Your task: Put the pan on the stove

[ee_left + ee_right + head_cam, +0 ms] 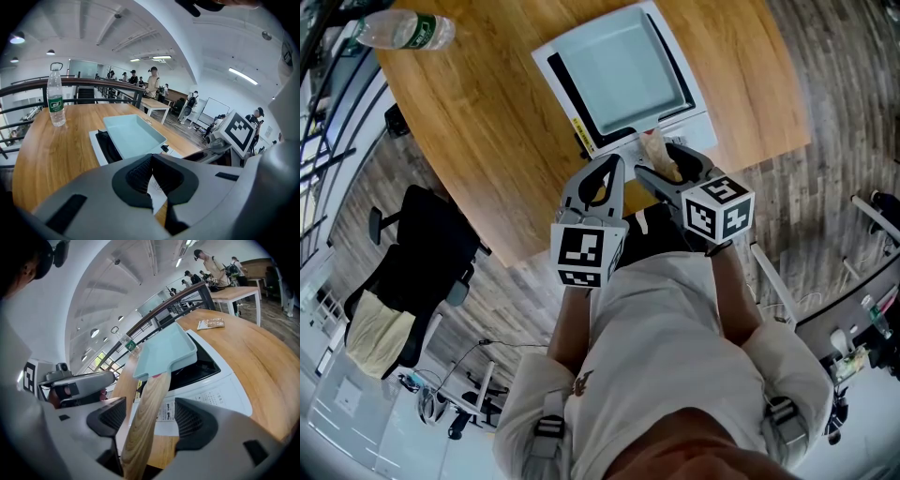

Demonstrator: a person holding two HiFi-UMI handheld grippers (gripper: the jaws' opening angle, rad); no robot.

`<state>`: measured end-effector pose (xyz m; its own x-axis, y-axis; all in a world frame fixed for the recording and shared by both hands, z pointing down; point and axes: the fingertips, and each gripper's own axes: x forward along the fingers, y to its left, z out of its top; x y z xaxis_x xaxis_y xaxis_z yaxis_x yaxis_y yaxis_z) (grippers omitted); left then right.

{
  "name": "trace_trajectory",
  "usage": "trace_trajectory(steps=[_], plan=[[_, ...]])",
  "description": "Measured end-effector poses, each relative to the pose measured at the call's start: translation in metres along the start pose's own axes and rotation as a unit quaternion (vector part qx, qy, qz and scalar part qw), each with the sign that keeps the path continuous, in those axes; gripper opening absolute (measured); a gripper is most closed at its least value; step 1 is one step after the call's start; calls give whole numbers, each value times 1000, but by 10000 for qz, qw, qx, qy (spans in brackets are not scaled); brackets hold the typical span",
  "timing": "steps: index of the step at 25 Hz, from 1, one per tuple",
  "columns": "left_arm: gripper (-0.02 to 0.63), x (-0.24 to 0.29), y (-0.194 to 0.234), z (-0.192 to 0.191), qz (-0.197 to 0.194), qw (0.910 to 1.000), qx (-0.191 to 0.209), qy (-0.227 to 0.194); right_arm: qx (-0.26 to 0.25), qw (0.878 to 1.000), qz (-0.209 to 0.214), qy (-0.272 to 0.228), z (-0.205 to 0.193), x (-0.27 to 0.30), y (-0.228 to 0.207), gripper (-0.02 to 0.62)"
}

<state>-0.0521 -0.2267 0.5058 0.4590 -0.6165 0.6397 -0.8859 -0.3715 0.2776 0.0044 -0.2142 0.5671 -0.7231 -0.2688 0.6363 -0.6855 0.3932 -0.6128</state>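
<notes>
The pan [623, 70] was seen set on the stove [694, 122] on the bench [487, 141], its wooden handle [154, 390] lying ungripped between the right tool's [152, 417] spread jaws, the left tool [152, 176] closed and empty; only withdrawal was judged outstanding.

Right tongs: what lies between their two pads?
The pan's wooden handle, seen in the right gripper view; the right tongs stand open around it.
</notes>
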Motion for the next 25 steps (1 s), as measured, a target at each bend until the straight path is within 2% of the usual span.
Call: trace_trajectory(steps=[12,23,25], plan=[[20,-5,-2,3,-5,10000,77,-62,-141,9996,-129,-210,10,-12,-1,313],[20,-15,-2,17,21,9994,205,-269,-451,9942,-568,-795,41,-41,2,311],[20,-19,-2,21,25,9993,231,-303,-561,9921,-647,-918,48,-49,7,296]])
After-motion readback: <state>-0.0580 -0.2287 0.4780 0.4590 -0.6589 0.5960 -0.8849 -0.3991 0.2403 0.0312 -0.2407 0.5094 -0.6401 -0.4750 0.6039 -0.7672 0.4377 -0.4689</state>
